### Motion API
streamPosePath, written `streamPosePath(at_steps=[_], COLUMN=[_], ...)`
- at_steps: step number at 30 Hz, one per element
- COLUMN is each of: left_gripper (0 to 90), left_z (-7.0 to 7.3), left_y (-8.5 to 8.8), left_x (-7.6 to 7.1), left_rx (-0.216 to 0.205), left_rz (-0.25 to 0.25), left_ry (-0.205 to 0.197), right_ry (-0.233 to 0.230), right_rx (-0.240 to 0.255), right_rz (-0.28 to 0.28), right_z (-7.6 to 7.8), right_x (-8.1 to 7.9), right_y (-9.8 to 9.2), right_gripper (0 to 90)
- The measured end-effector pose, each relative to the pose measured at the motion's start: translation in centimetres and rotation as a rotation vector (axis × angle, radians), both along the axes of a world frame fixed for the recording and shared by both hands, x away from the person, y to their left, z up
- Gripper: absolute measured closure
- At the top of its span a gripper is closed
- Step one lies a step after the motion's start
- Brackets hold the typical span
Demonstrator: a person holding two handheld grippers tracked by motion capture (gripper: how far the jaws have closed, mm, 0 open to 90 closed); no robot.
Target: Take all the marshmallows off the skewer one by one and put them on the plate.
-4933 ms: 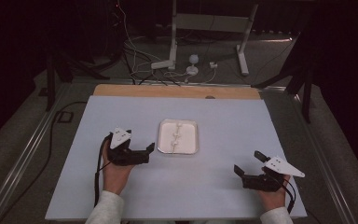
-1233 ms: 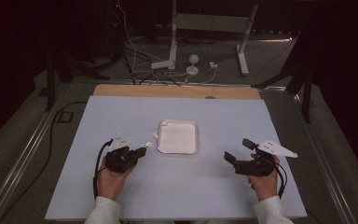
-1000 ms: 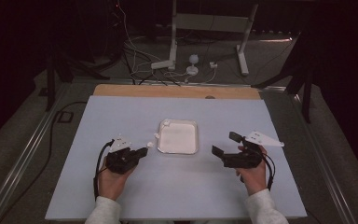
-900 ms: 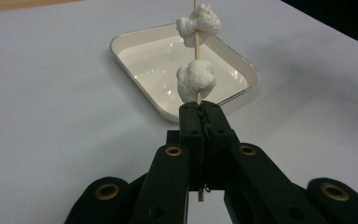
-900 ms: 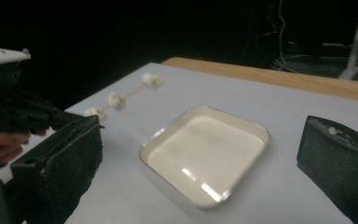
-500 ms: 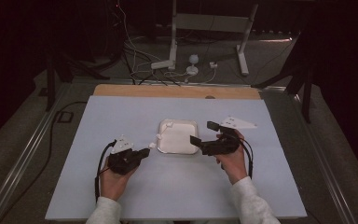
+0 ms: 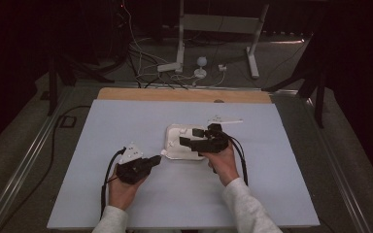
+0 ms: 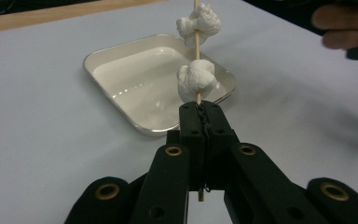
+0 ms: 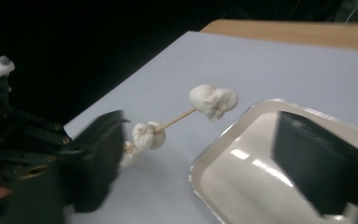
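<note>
My left gripper (image 8: 204, 112) is shut on a thin wooden skewer (image 8: 196, 46) that carries white puffy lumps (image 8: 196, 79). It points at the near left corner of a shallow white tray (image 7: 175, 132) in mid-table. My right gripper (image 7: 189, 137) hovers over the tray's right half, aimed left toward the skewer. Its jaws have just been closing but stand apart, pressing on nothing. In the right gripper view the lumps (image 9: 213, 100) and the skewer lie ahead of my right gripper (image 9: 200, 126), with the left gripper (image 9: 23, 140) behind them. The tray (image 8: 121, 116) holds nothing.
A pale blue-grey board (image 7: 126, 121) covers the table, with a wooden strip (image 7: 175, 94) along its far edge. Beyond it are cables and a white stand's feet (image 7: 175, 65) on the floor. Fingers of the right hand (image 8: 345, 23) show in the left gripper view.
My right gripper has swept left from the table's right side to above the tray, and its jaws stand narrower. The left gripper has stayed put with the skewer, which earlier lay in the tray.
</note>
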State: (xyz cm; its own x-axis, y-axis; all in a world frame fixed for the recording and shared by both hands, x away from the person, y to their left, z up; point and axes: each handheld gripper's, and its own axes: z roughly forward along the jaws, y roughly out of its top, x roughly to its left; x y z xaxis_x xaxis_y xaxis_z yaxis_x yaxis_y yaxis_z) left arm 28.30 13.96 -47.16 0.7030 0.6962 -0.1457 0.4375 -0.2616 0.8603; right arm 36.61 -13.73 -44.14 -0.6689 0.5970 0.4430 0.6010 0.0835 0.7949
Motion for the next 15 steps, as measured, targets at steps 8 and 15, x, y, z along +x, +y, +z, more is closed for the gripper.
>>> streamPosePath(at_steps=[8, 15], left_gripper=[90.0, 90.0], left_z=[-0.26, -0.37], left_y=[-0.13, -0.27], left_x=[-0.12, -0.22], left_rx=[-0.013, -0.007], left_rz=[-0.028, -0.046], left_ry=[-0.02, -0.031], right_ry=[0.179, 0.169], right_rx=[0.165, 0.196], right_rz=[0.002, 0.011], right_z=[-1.12, -0.71], right_x=[1.12, 1.17], right_y=[0.03, 0.05], right_gripper=[66.2, 72.4])
